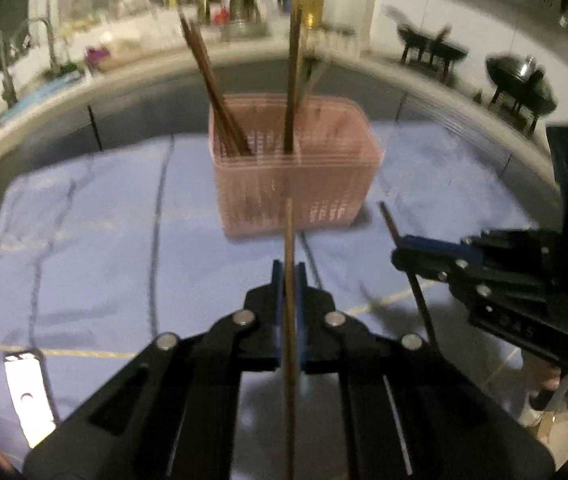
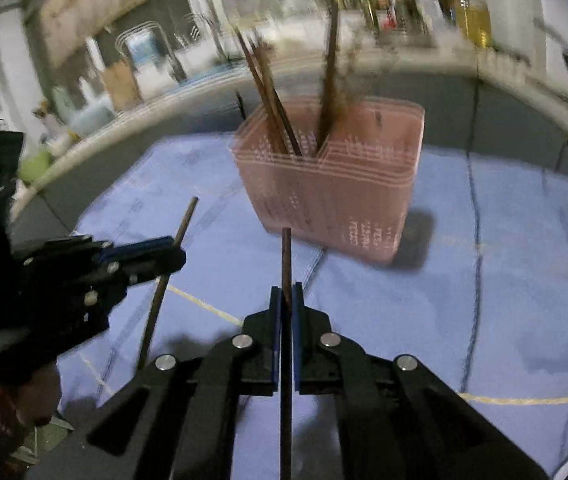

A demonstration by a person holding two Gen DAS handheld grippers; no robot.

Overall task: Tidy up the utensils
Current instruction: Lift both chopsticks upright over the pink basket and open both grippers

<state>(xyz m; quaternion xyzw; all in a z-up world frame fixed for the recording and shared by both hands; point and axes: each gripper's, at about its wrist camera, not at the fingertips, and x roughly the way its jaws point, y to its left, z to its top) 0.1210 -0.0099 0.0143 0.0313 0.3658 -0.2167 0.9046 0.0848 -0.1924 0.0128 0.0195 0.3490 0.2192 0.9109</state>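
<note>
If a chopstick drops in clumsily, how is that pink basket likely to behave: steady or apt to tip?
The pink basket looks like thin, perforated plastic, so probably light and easy to nudge across the blue cloth. It stands fairly tall with chopsticks leaning above its rim, so a sideways knock could tip it. Its broad rectangular base should resist gentle drops.

**Both grippers holding a chopstick each**

Your right gripper [image 2: 287,292] is clamped on a dark chopstick [image 2: 286,256] standing upright between its blue pads. At your left, the left gripper [image 2: 175,254] pinches a second chopstick [image 2: 163,280], tilted. Ahead, the pink basket [image 2: 336,200] sits on the blue cloth [image 2: 504,280], with several chopsticks [image 2: 271,100] leaning inside. The picture is blurred.
</note>
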